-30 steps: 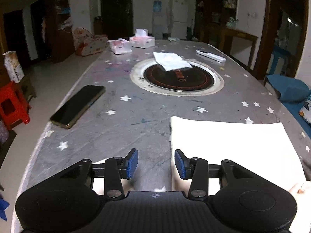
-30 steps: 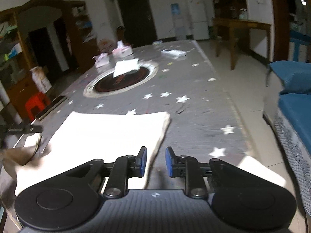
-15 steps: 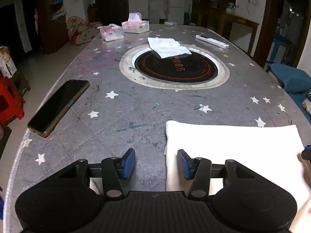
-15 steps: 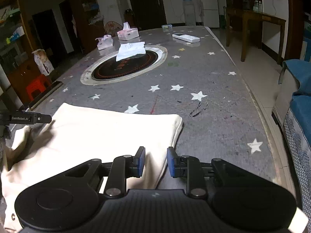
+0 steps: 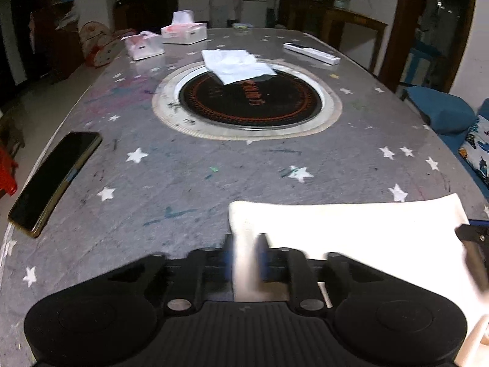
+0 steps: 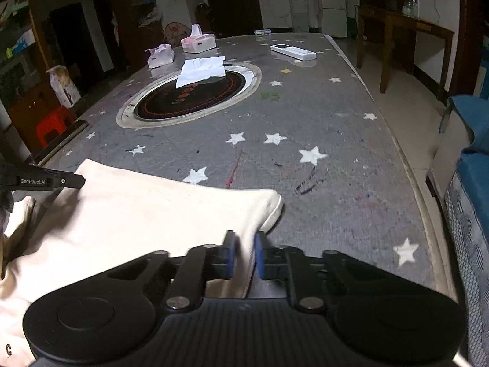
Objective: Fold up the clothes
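Pinching opposite edges of the cream cloth [image 6: 146,214], the left gripper [image 5: 244,253] and right gripper [image 6: 243,255] hold only thin hems. An uneven lift could pull one free, and the cloth would sag crooked.

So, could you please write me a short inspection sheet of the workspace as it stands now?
Surface: grey star-print table with a round black inset.
Job's things: cream garment lying flat at the near edge.
Clutter: phone, remote, two tissue boxes, white cloth.
Grippers: left gripper and right gripper each straddle a side edge of the garment, narrowly apart; left one blurred.
Cables: nothing seen.
Surroundings: dim room, fridge, wooden table, red stool, blue sofa.
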`<state>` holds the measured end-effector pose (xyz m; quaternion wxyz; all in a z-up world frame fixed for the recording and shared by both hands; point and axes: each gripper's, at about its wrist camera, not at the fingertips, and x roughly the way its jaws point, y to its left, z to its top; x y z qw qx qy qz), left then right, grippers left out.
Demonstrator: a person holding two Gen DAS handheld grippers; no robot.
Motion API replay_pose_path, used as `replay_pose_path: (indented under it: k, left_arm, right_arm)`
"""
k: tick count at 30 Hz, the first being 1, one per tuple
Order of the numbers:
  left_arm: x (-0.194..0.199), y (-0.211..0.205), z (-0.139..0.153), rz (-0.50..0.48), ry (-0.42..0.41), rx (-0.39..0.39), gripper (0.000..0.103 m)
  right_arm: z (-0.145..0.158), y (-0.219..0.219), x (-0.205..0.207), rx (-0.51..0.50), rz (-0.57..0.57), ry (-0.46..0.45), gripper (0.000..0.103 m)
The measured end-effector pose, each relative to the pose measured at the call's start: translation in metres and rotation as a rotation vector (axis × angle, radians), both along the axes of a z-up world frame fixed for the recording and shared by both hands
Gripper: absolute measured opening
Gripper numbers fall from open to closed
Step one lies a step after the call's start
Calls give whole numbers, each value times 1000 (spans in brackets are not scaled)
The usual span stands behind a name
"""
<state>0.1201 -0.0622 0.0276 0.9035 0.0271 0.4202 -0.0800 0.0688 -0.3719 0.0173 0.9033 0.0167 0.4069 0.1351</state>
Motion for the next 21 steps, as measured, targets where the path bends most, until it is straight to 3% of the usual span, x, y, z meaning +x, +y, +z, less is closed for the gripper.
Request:
replay_pose_path:
  k: [10,16,21]
  left_arm:
    - [30,14,21,85,-115,19,9]
    - [48,18,2,124,-86,65,13]
    - [43,24,-2,153,-85,72,23]
  right_arm:
    - [29,25,53,-77,69,-100,4]
    - [14,44,88,-116,106,-67,5]
    - [14,46,76,-111,121,-68,10]
